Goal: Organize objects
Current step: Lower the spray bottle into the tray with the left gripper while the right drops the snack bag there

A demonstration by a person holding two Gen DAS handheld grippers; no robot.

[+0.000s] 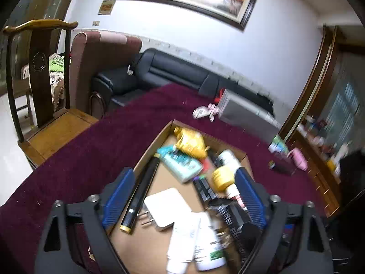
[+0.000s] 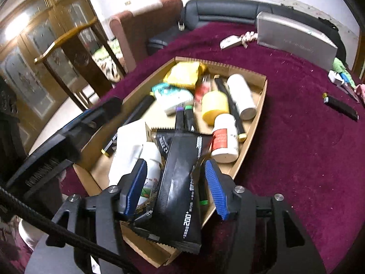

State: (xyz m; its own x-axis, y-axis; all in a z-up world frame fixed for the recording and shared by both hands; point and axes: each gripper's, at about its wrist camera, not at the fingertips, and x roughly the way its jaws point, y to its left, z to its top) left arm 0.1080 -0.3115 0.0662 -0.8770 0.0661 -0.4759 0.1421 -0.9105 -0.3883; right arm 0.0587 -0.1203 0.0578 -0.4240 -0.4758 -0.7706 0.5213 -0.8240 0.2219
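A cardboard tray crowded with bottles, pens and packets is set on a bench covered in maroon cloth. The left tool is spread wide above it, gripping nothing. The right tool is parted around a black packet (pads not pressing) lying at the tray's near end.

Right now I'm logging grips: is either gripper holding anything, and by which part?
Nothing is held. The left gripper stands wide open above the box. The black pouch lies between the right gripper pads, which stand apart from it.
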